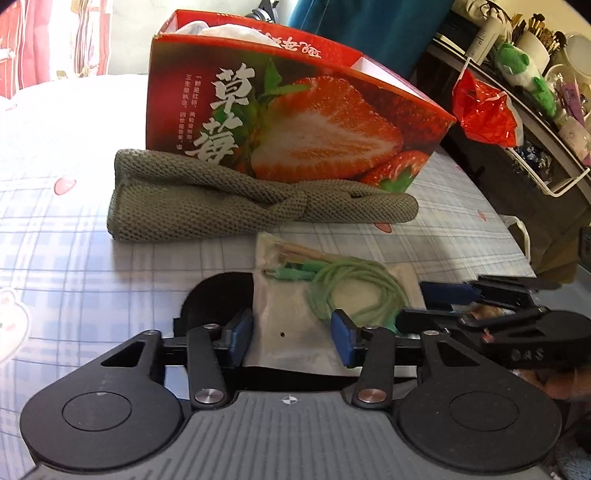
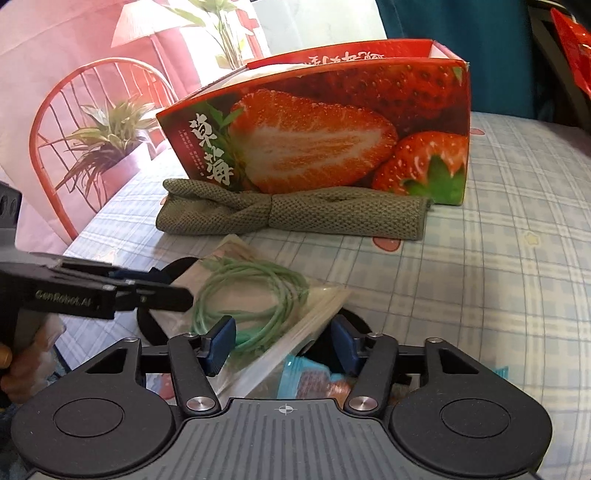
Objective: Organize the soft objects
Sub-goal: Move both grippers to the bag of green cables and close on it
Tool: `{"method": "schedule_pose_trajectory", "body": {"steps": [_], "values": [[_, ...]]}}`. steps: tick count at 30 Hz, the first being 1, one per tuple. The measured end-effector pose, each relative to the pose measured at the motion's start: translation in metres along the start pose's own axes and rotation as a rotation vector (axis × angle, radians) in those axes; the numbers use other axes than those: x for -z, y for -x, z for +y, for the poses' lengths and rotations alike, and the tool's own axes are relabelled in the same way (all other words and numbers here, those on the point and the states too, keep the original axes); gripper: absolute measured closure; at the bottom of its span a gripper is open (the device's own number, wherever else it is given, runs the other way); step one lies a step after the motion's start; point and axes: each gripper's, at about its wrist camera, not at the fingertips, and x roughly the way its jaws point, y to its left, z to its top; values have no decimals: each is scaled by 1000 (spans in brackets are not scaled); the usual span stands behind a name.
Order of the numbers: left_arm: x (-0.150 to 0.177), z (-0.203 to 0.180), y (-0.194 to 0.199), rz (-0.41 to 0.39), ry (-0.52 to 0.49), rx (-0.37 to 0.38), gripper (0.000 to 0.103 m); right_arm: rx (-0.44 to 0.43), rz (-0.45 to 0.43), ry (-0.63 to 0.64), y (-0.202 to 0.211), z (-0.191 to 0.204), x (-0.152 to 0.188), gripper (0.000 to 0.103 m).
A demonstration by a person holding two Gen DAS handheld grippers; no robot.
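An olive knitted headband (image 1: 236, 195) lies on the bed against the front of a red strawberry box (image 1: 295, 122); both also show in the right wrist view, headband (image 2: 295, 214) and box (image 2: 332, 133). A clear plastic bag with a green cable (image 1: 332, 291) lies nearer, on a black disc. My left gripper (image 1: 291, 338) is open, its blue pads either side of the bag's near edge. My right gripper (image 2: 282, 345) is open over the same bag (image 2: 255, 295). Each gripper shows in the other's view, the right one (image 1: 450, 295) and the left one (image 2: 155, 280).
The bed sheet (image 1: 74, 240) is checked with strawberry prints. A shelf with a red bag (image 1: 484, 110) and a green plush (image 1: 524, 74) stands at the right. A light blue snack packet (image 2: 314, 380) lies under my right gripper. White cloth sits inside the box (image 1: 229, 31).
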Motion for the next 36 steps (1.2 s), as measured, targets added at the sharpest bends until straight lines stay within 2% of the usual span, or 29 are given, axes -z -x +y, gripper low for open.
{"method": "schedule_pose_trajectory", "body": {"steps": [9, 16, 22, 36], "values": [[12, -10, 0, -20, 28, 12, 62, 14, -28, 4, -18, -7, -18, 57], [24, 0, 3, -47, 106, 35, 72, 21, -79, 42, -18, -3, -9, 56], [28, 8, 3, -71, 160, 61, 72, 18, -128, 77, -15, -3, 3, 56], [26, 19, 3, -74, 205, 76, 74, 17, -152, 140, -14, 1, 6, 57]]}}
